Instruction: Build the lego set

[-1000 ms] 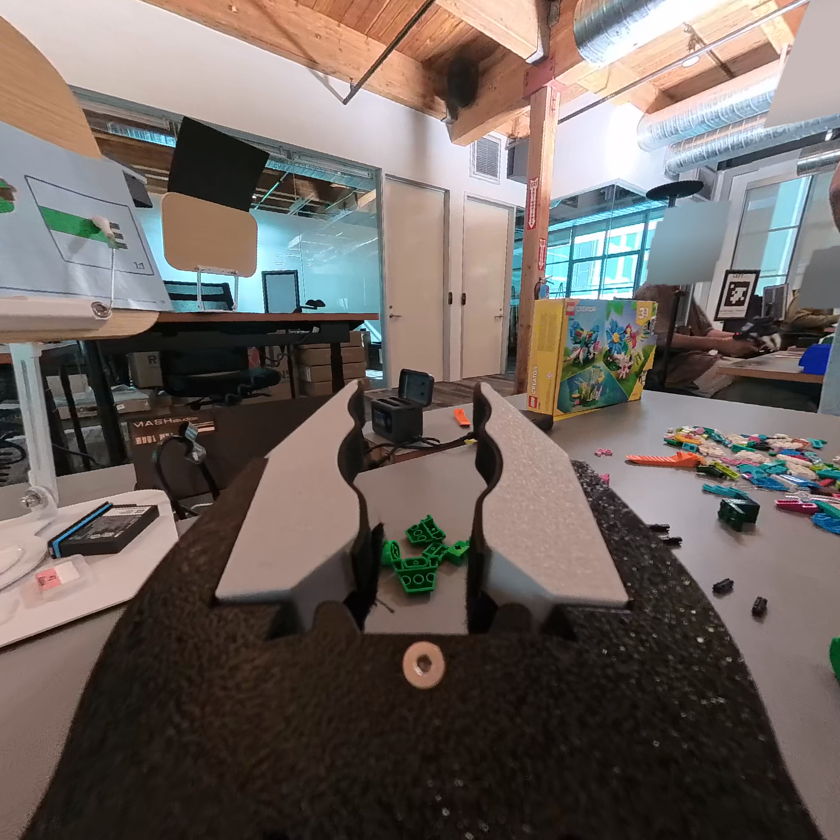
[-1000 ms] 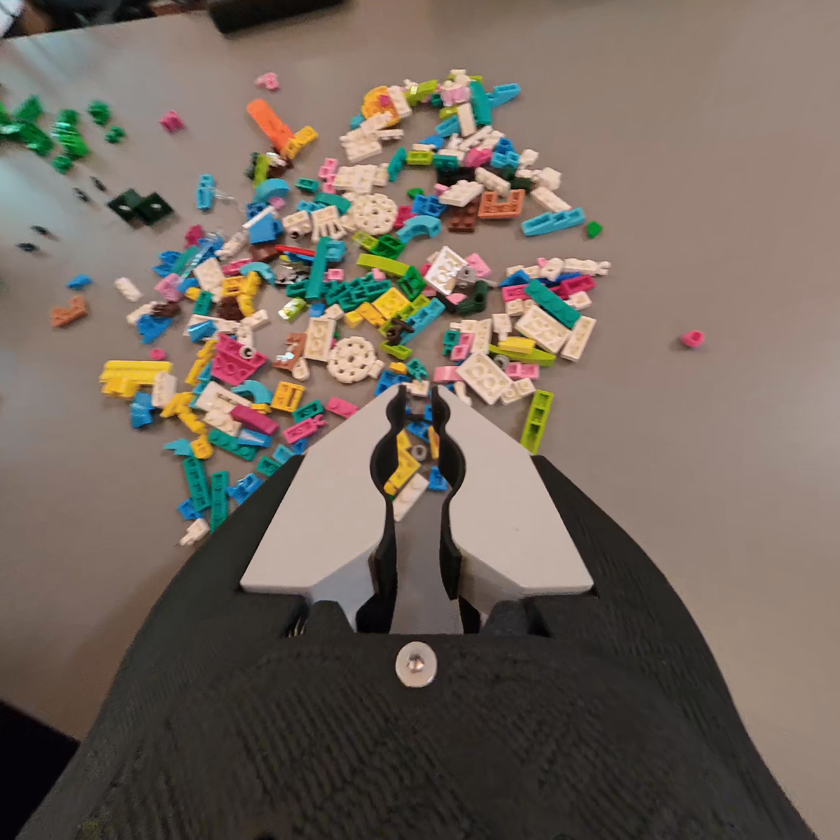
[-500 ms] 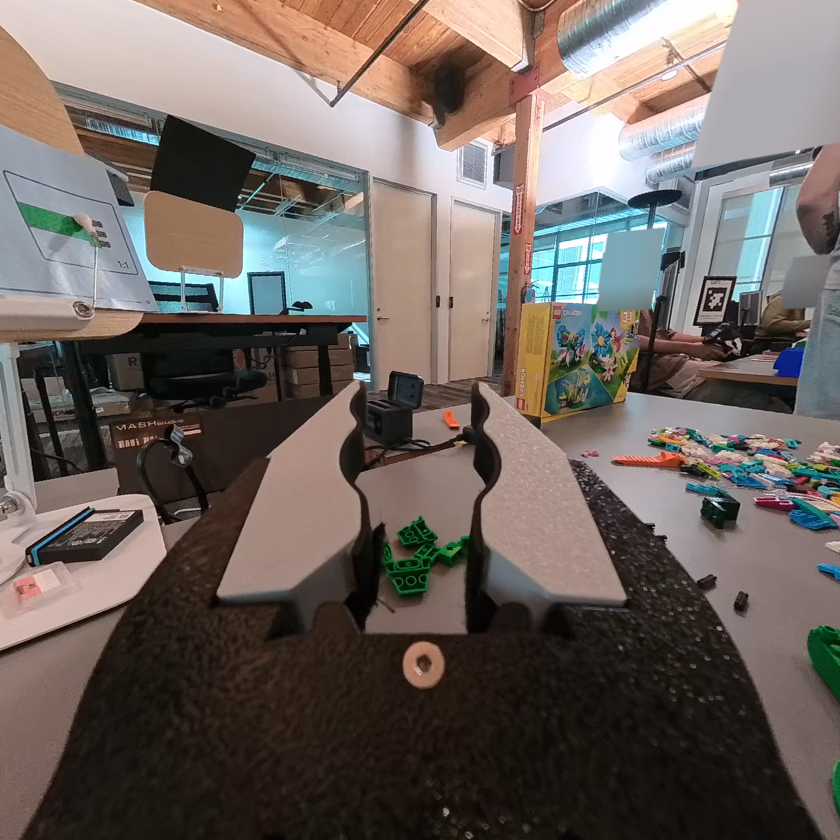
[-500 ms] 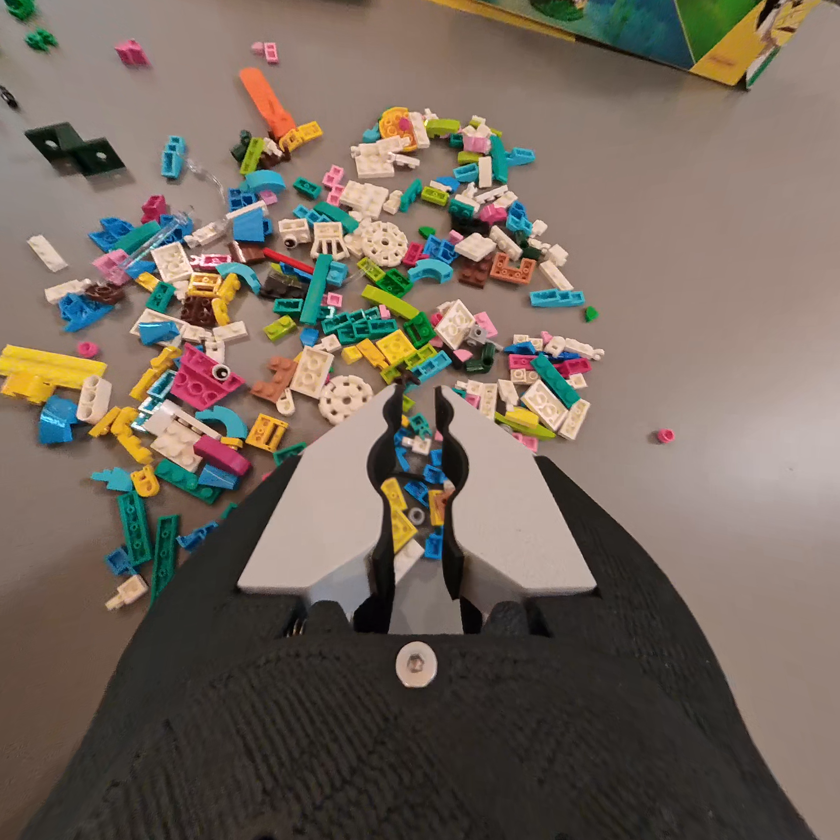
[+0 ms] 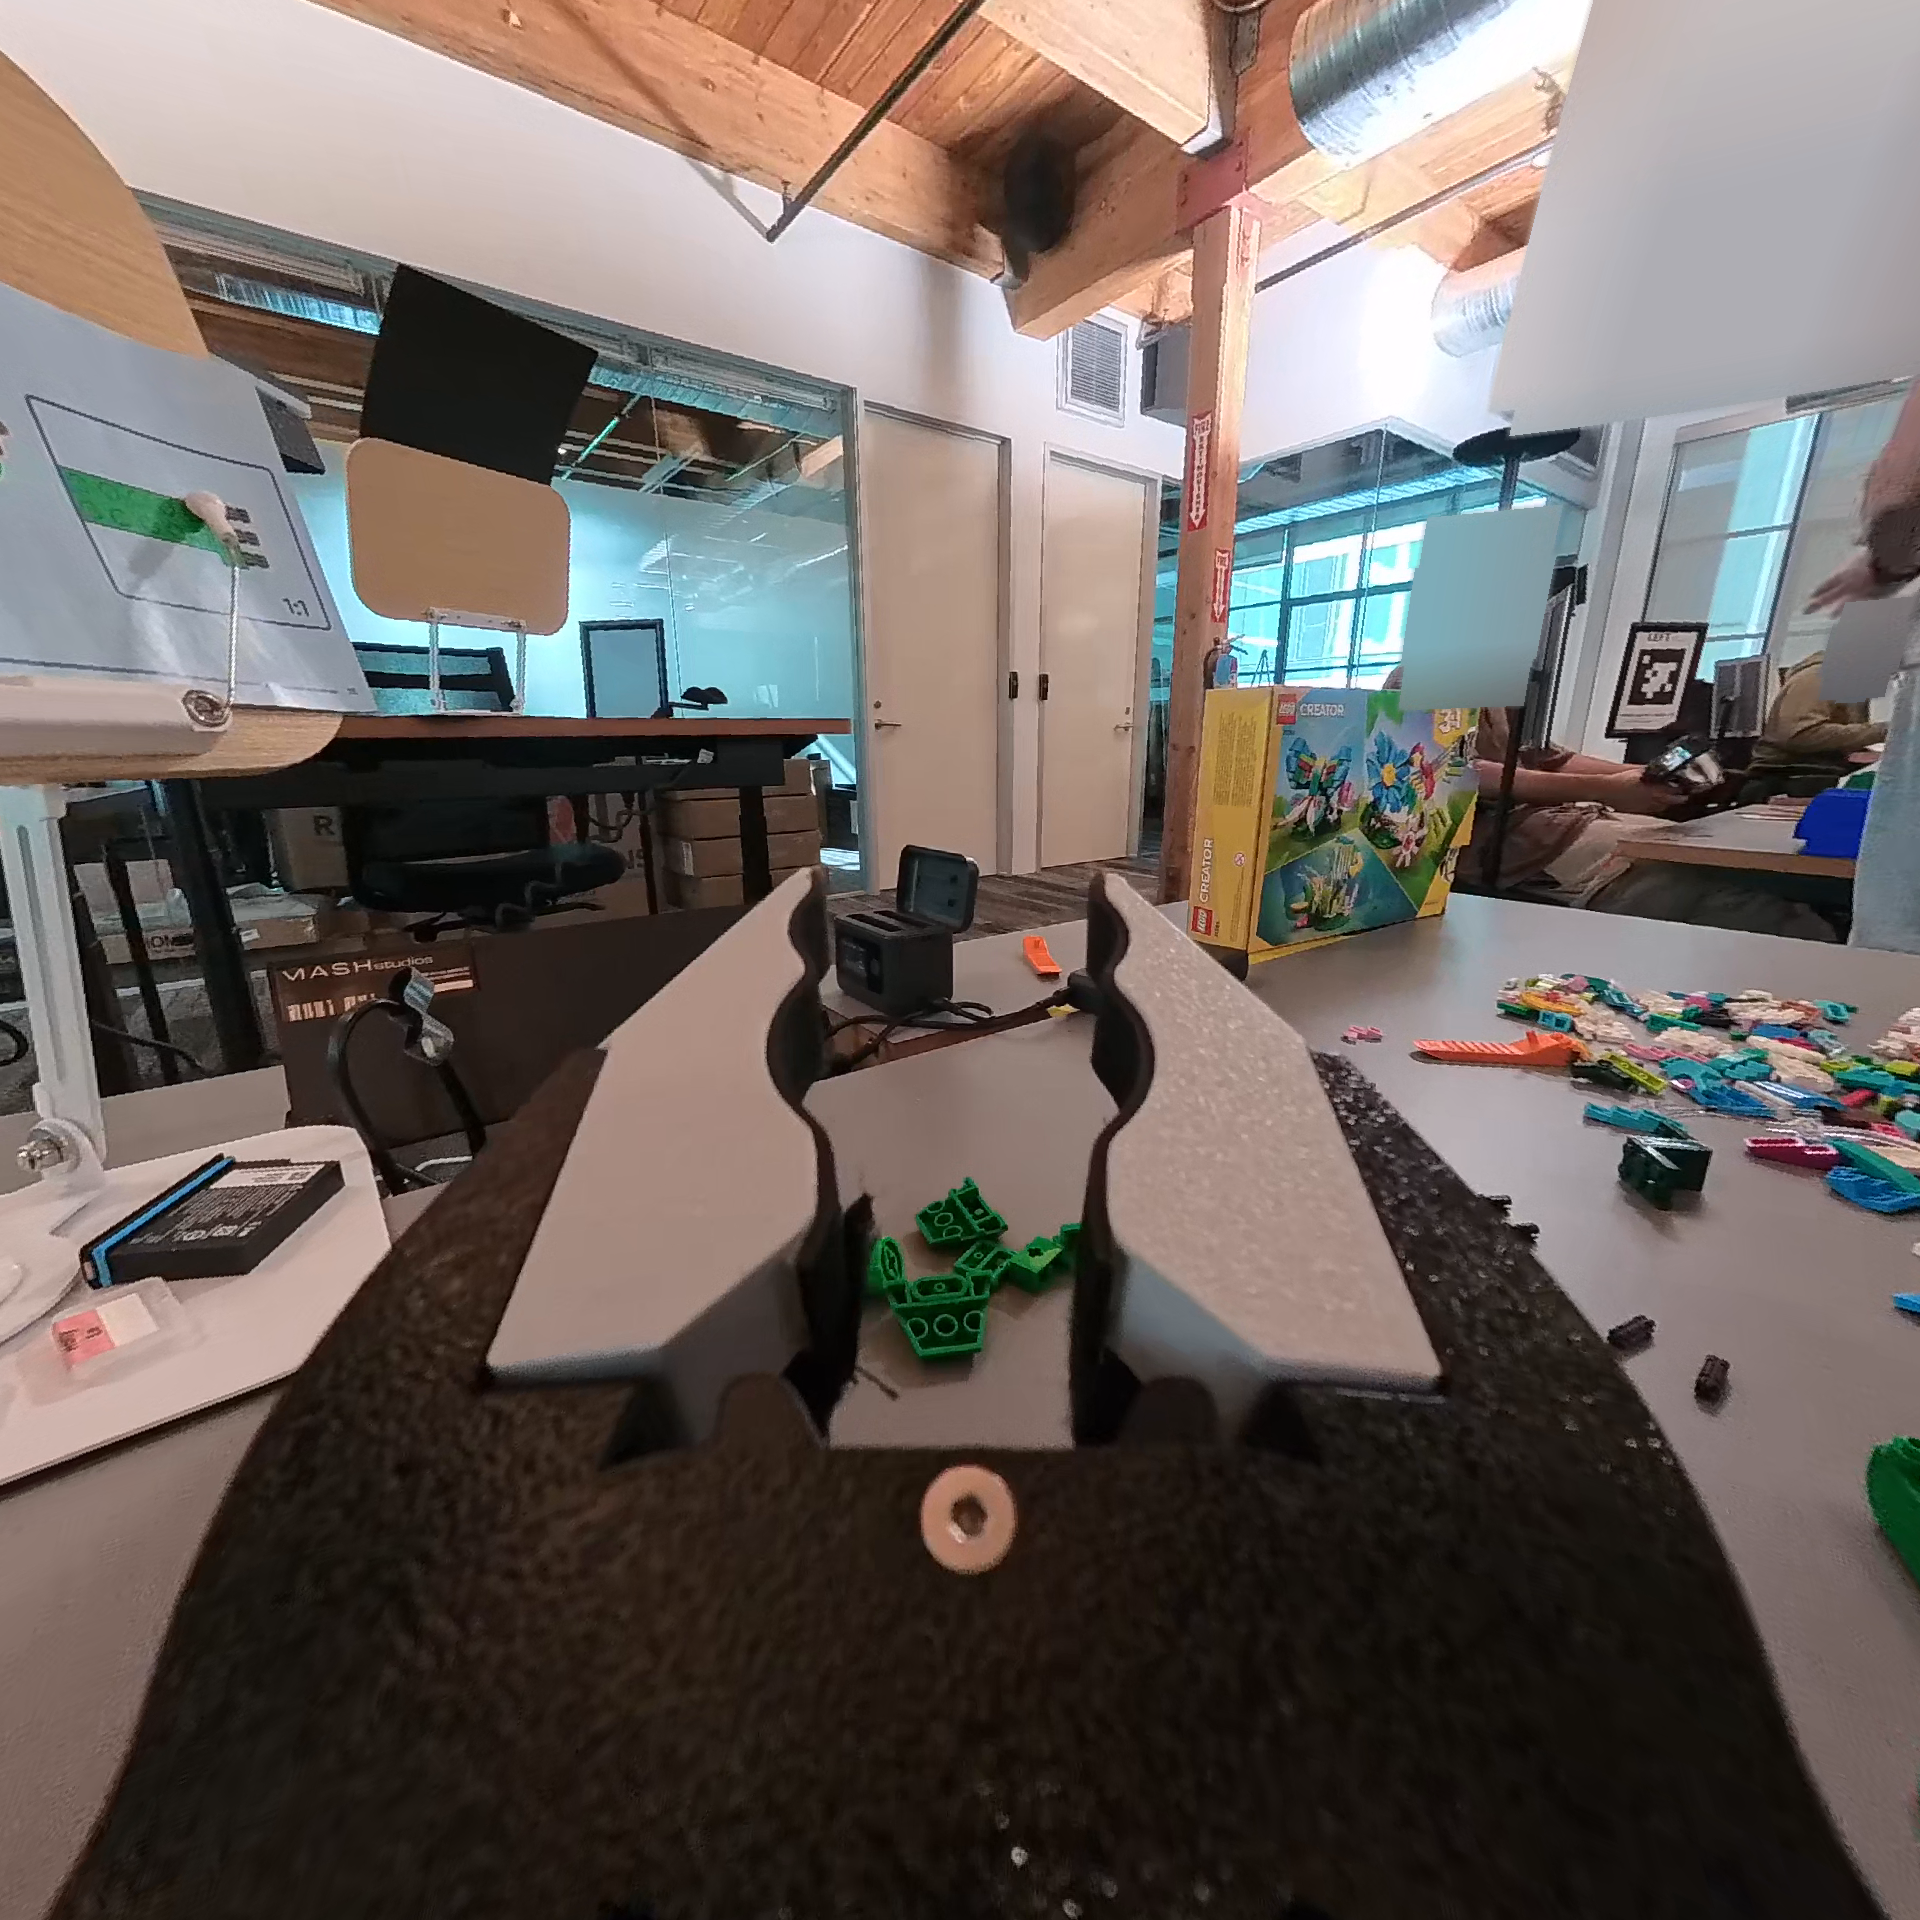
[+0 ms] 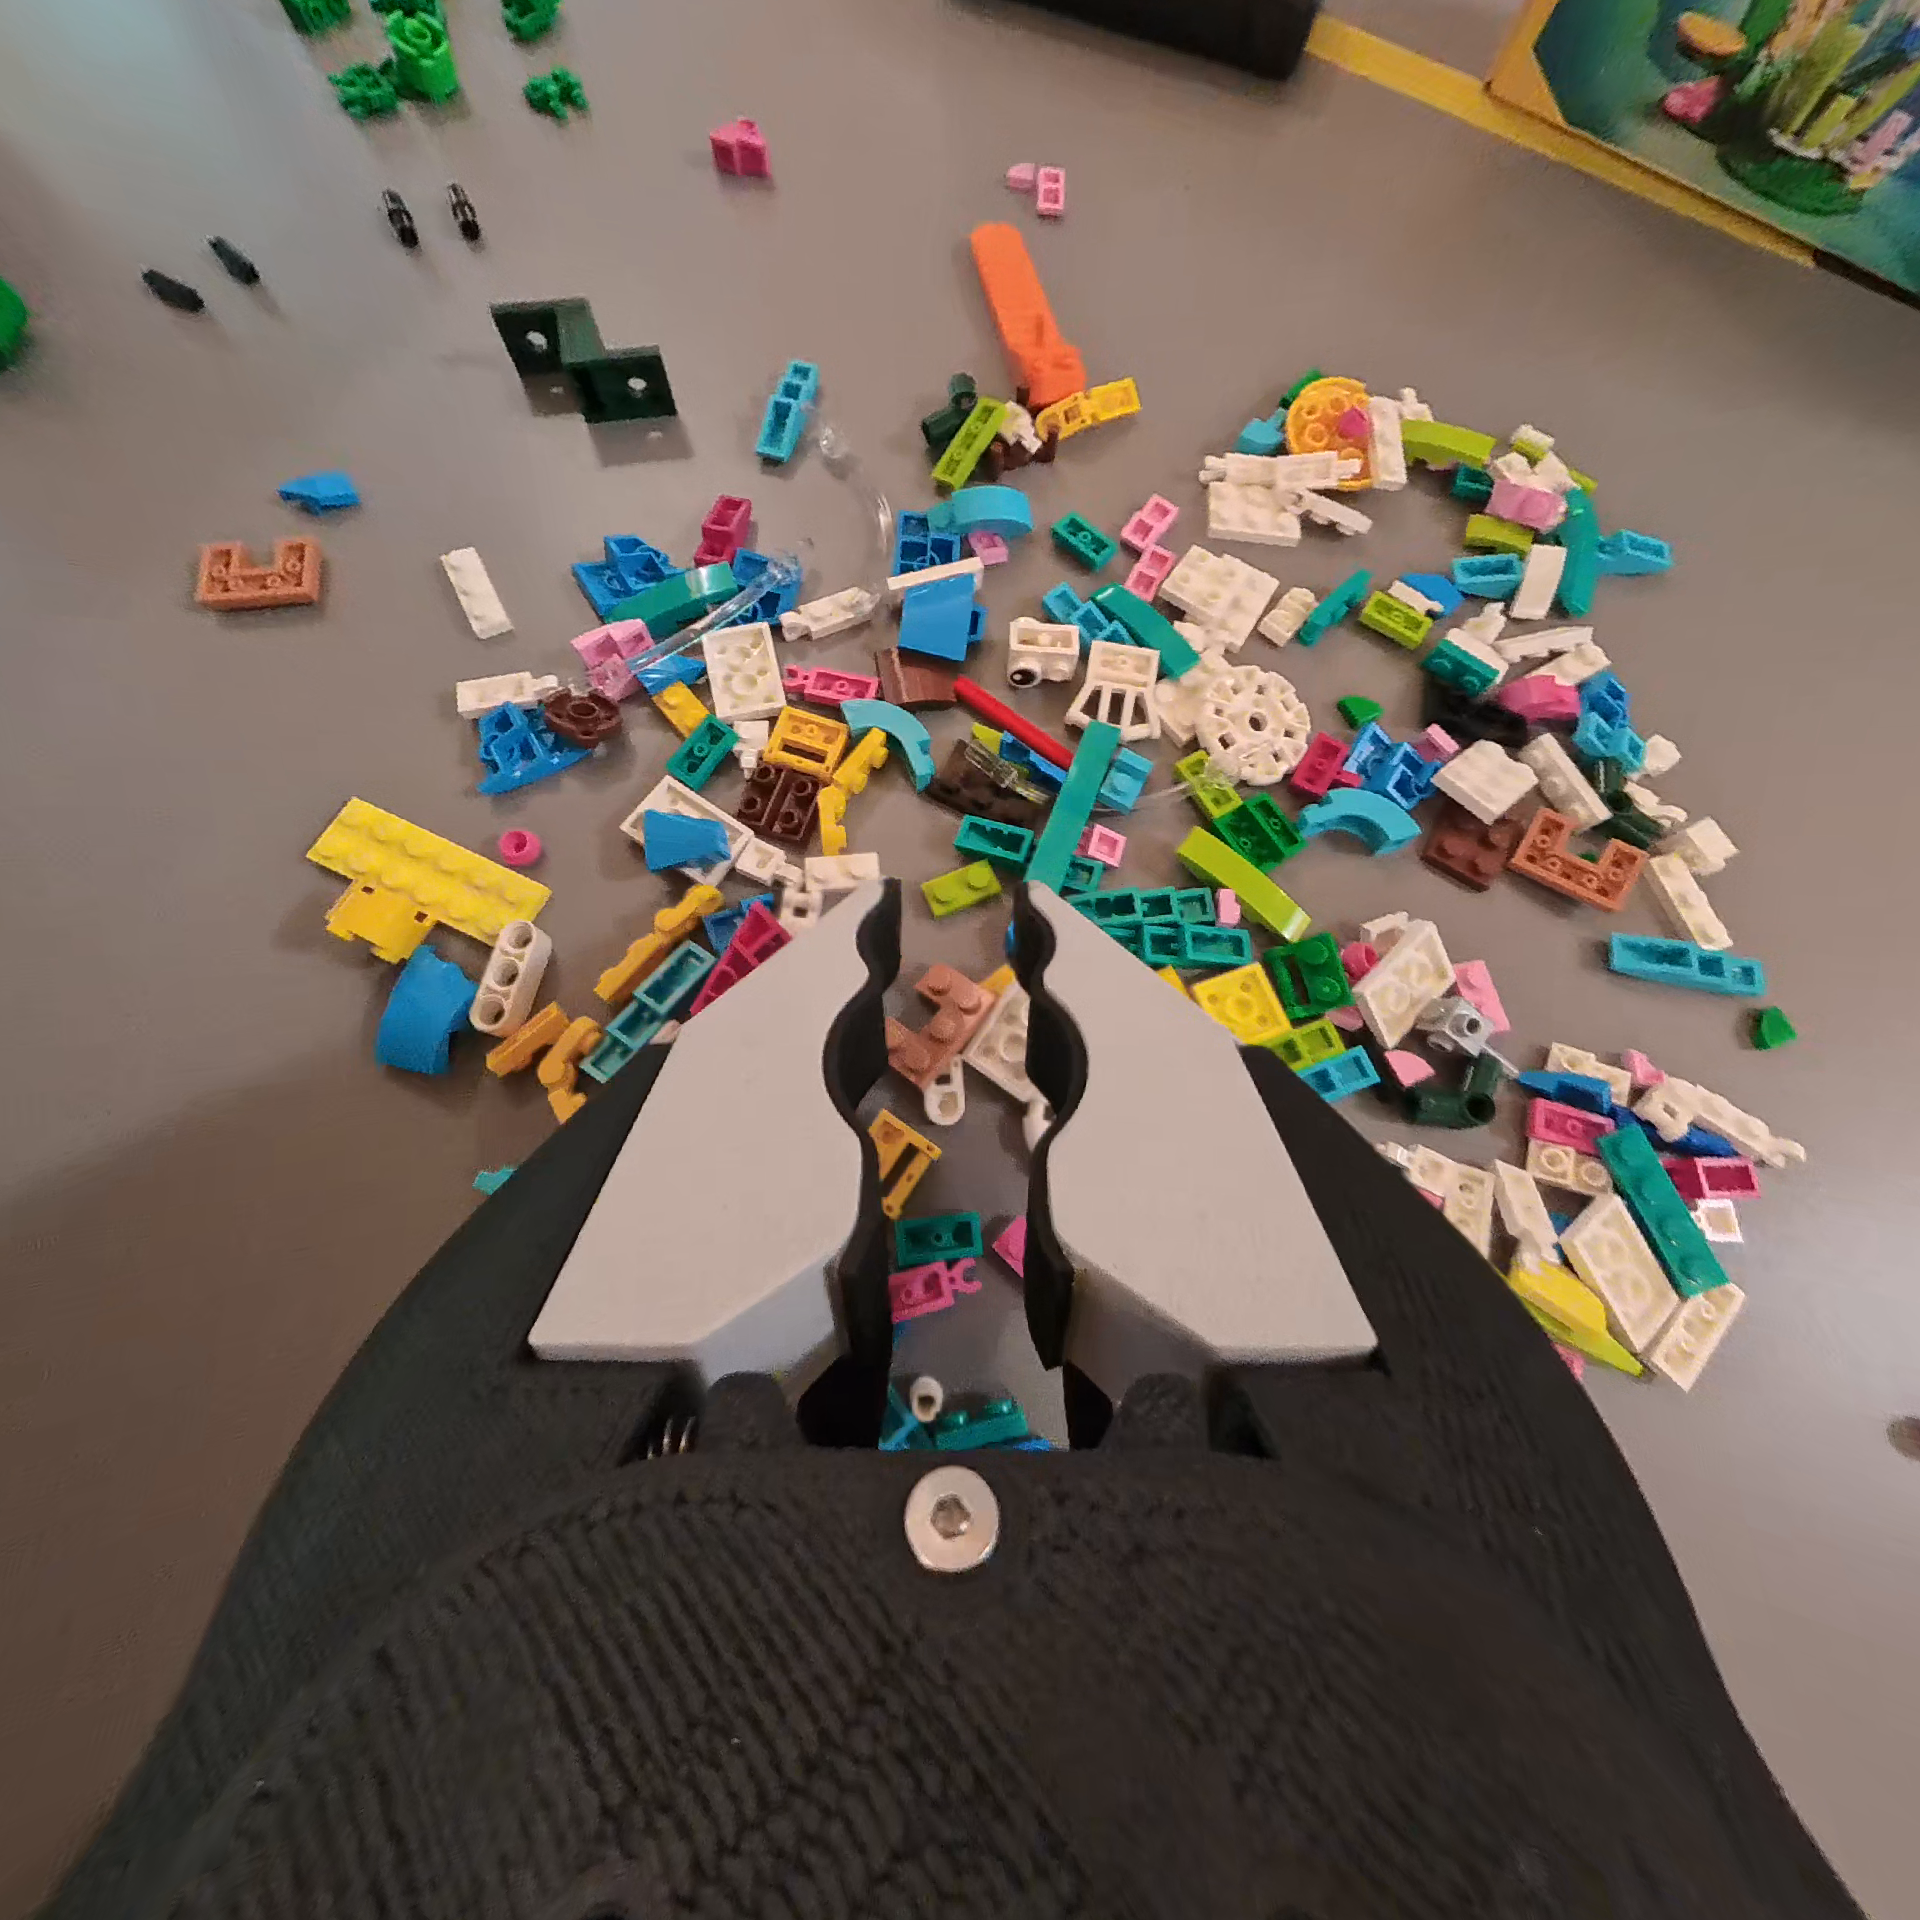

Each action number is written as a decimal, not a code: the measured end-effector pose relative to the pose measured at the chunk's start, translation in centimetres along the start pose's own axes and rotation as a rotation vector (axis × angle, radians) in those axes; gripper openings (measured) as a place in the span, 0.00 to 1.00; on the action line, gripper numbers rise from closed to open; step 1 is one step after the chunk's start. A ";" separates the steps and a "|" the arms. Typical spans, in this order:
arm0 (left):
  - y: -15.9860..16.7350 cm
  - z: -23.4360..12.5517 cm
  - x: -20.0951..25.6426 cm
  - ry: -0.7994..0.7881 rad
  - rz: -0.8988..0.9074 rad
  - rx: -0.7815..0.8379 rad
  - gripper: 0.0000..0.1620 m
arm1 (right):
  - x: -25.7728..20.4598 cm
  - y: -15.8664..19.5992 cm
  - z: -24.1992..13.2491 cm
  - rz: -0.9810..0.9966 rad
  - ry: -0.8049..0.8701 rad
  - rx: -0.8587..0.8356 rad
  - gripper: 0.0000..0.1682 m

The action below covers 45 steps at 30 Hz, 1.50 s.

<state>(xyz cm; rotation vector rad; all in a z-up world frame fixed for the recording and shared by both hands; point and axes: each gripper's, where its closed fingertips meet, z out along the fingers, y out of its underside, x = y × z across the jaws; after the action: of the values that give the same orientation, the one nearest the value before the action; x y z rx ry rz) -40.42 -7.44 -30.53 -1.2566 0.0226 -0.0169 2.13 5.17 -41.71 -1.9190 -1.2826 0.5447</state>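
My left gripper (image 5: 951, 894) is open and empty, low over the grey table (image 5: 1455, 1351), with several small green Lego pieces (image 5: 956, 1268) lying between its fingers. My right gripper (image 6: 956, 899) is open a little and empty, looking down on the pile of loose coloured Lego pieces (image 6: 1143, 727). A tan plate (image 6: 940, 1018) lies on the table between its fingers. The pile also shows at the right of the left wrist view (image 5: 1714, 1049). The green pieces show at the top left of the right wrist view (image 6: 416, 52).
A dark green bracket piece (image 6: 582, 358) and an orange brick separator (image 6: 1023, 312) lie beyond the pile. The Lego box (image 5: 1340, 821) stands at the table's far side. An instruction sheet (image 5: 156, 540) hangs on a stand at left, above a black battery (image 5: 208, 1216). A black charger case (image 5: 904, 945) sits ahead. The gap from one gripper's tips to the other's is roughly 45 centimeters.
My right gripper has moved forward over the pile and closer to it, and its jaws have opened a little wider. My left gripper has barely shifted and stays open.
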 end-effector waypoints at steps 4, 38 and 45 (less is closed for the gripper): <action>0.0 0.0 0.0 0.001 -0.001 -0.001 0.29 | -0.2 -0.3 0.1 -0.029 0.013 0.004 0.12; 0.2 0.3 0.3 0.023 -0.005 -0.010 0.28 | 1.9 -0.5 -0.9 -0.042 0.121 0.066 0.09; 0.2 0.3 0.3 0.024 -0.007 -0.012 0.28 | 2.4 -0.4 -1.1 -0.033 0.139 0.072 0.09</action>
<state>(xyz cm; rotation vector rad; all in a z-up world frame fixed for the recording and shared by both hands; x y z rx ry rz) -40.16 -7.12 -30.65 -1.2682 0.0390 -0.0385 3.59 7.03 -40.60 -1.8395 -1.1883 0.4272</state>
